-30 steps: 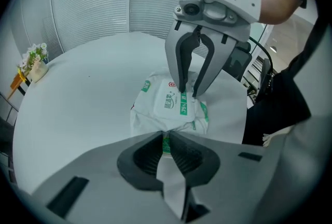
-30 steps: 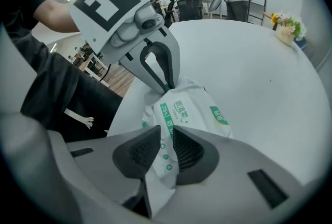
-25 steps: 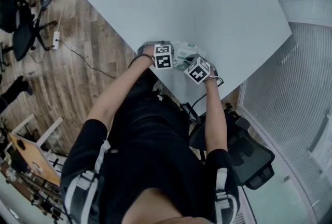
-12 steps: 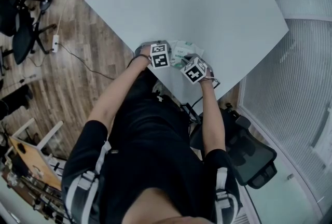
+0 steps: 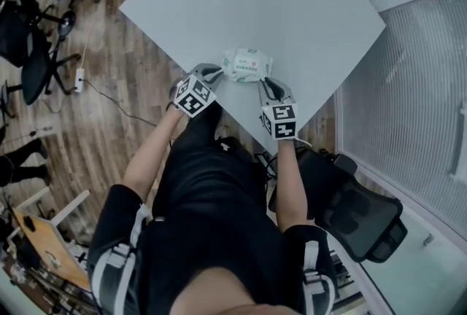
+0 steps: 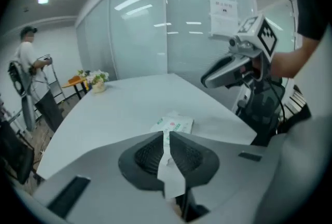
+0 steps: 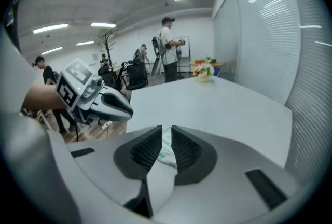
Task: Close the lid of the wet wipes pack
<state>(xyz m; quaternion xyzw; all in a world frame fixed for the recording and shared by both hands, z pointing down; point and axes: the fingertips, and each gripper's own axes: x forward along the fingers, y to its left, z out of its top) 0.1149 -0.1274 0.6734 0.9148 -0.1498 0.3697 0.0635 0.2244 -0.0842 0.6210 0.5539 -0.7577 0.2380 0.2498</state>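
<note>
The left gripper point(image 6: 165, 137) has ribbed black pads set in smooth, rounded grey shells. The pads stand a thin slit apart and grasp nothing, and bare tabletop shows through the slit. The right gripper point(image 7: 166, 134) has the same ribbed pads, likewise narrowly parted and empty, with a corner of the wet wipes pack point(image 5: 246, 64) showing beyond its gap. The pack is a soft, pillow-shaped white pouch with green print. It lies flat on the matte white table point(image 5: 292, 7) near the edge on the person's side, just ahead of both sets of fingertips and touched by neither. Its lid is too small to read as open or closed in any view. Only the head view shows both grippers flanking the pack, each topped by a marker cube point(image 5: 193, 95), along with the wood-plank floor point(image 5: 131, 51) and a black office chair point(image 5: 357, 215). Only the gripper views show what lies past the far end of the table: a frosted glass wall point(image 6: 135, 31), a pot of flowers point(image 7: 205, 71) and a standing person point(image 7: 167, 46).
</note>
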